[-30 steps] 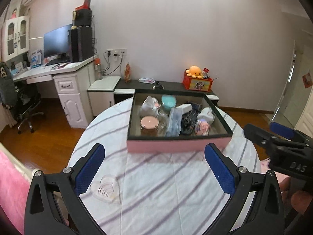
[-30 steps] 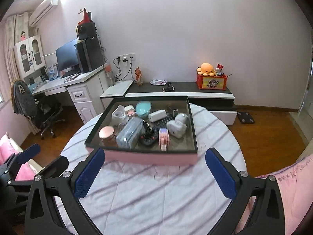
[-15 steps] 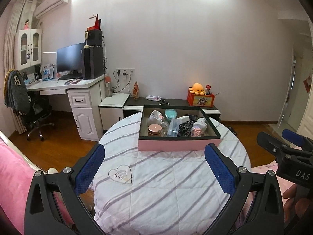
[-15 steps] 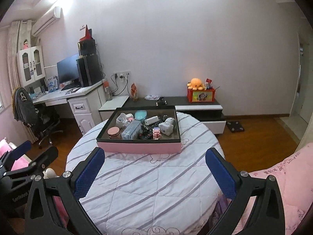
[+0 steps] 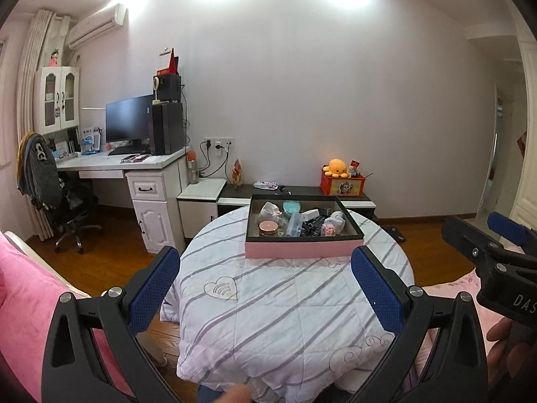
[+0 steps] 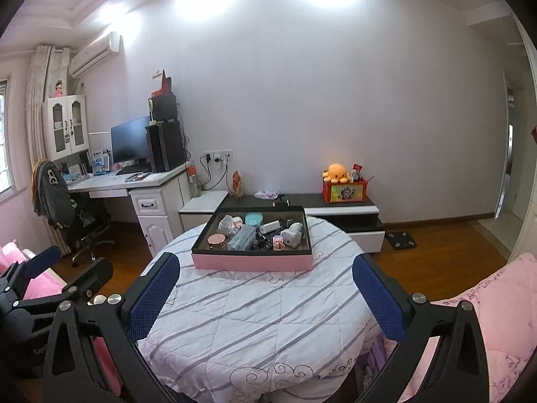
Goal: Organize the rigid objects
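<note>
- Pink box (image 5: 303,248): shallow tray with pink outer wall and dark inner rim, resting on the far half of the round tabletop (image 5: 288,309), centre of the left-wrist frame; in the right-wrist view it lies just left of centre (image 6: 252,262).
- Left claw (image 5: 265,288): jaws spread wide, blue pads (image 5: 152,288) at lower left and lower right of the frame, nothing between them; held above the near edge of the tabletop, well apart from the box.
- Right claw (image 6: 265,290): jaws likewise spread wide and empty, blue pads (image 6: 377,297) framing the striped white cloth (image 6: 255,315); also visible at the right edge of the left-wrist frame (image 5: 493,245).
- Box contents: rose-gold lidded jar (image 5: 267,227) at front left, clear plastic case (image 5: 294,225) beside it, teal round case (image 5: 290,207) at the back, white camera-shaped item (image 6: 292,235) at right.
- Heart-shaped mark (image 5: 221,288) on the cloth, left of centre, apart from the box.
- Background: desk with monitor (image 5: 129,122) at left; orange octopus plush (image 5: 335,168) on a low cabinet behind the tabletop.
</note>
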The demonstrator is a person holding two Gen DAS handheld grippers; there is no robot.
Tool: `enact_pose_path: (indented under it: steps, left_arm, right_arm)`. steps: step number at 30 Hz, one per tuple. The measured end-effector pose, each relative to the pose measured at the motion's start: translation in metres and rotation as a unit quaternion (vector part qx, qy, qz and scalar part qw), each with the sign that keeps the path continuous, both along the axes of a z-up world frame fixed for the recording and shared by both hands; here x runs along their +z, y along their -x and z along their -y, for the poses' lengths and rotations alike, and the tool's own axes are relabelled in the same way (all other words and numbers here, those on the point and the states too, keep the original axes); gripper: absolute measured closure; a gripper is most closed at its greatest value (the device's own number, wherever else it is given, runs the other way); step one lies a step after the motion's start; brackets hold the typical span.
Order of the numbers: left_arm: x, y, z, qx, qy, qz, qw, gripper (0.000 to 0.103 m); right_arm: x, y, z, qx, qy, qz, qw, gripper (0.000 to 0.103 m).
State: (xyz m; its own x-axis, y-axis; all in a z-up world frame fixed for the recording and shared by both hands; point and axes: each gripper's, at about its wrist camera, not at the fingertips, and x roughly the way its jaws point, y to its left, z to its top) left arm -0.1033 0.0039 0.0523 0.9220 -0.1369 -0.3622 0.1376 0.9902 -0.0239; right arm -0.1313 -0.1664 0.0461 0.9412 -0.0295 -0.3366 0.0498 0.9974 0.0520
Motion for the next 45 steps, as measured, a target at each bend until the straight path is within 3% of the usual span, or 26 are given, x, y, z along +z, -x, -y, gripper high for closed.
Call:
enact_pose_path:
  steps: [9, 30, 45]
  left_arm:
    - [0.008, 0.024, 0.003, 0.005, -0.014, 0.015, 0.9998, 0.0]
    - [-0.004, 0.003, 0.005, 0.016, -0.022, -0.028, 0.9992, 0.0]
    - [-0.006, 0.003, 0.004, 0.027, -0.034, -0.021, 0.9988, 0.0]
  right_arm:
    - [0.005, 0.017, -0.002, -0.008, 0.002, 0.009, 1.0, 0.0]
    - [-0.008, 0.0, 0.002, -0.01, 0.003, -0.011, 1.0, 0.0]
    - [-0.013, -0.002, 0.003, -0.011, 0.005, -0.015, 1.0, 0.0]
